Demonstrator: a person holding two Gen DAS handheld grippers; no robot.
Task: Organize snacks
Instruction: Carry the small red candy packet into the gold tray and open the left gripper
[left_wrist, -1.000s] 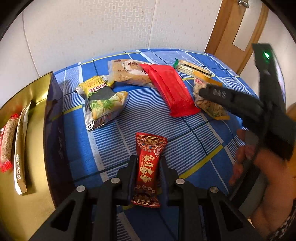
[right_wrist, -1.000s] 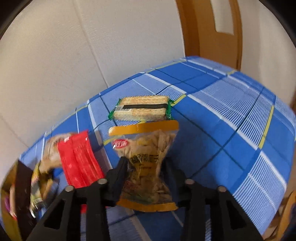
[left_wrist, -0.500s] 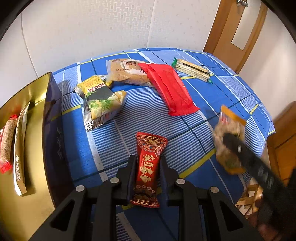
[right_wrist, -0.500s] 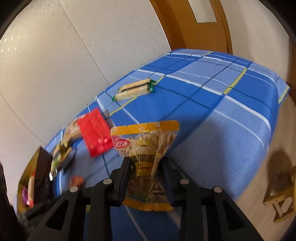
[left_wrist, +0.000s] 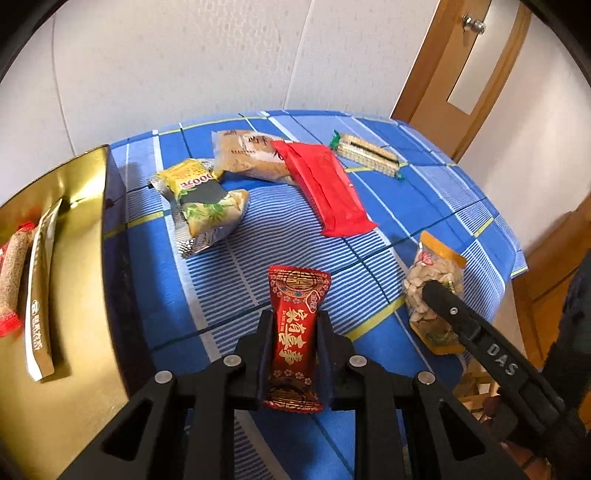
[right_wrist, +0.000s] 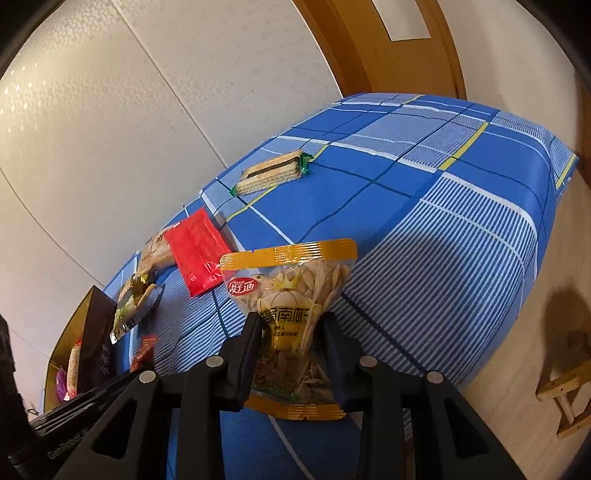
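My left gripper (left_wrist: 293, 321) is shut on a dark red candy bar (left_wrist: 297, 325) with gold characters, held above the blue checked tablecloth (left_wrist: 236, 266). My right gripper (right_wrist: 290, 325) is shut on a clear seed packet with orange ends (right_wrist: 295, 295), held above the table's near right part; the packet also shows in the left wrist view (left_wrist: 434, 284). A gold box (left_wrist: 70, 266) stands at the left with a sesame bar (left_wrist: 14, 273) and a gold flat packet (left_wrist: 40, 295) inside.
On the cloth lie a yellow-green packet (left_wrist: 203, 199), a tan bag (left_wrist: 247, 155), a long red packet (left_wrist: 325, 188) and a wafer pack with green ends (left_wrist: 365, 153). A wooden door (left_wrist: 461, 74) stands behind. A wooden stool (right_wrist: 565, 391) is on the floor at right.
My right gripper has lifted the seed packet from beside the red packet and carried it toward the near right side of the table. My left gripper has kept the candy bar nearly still.
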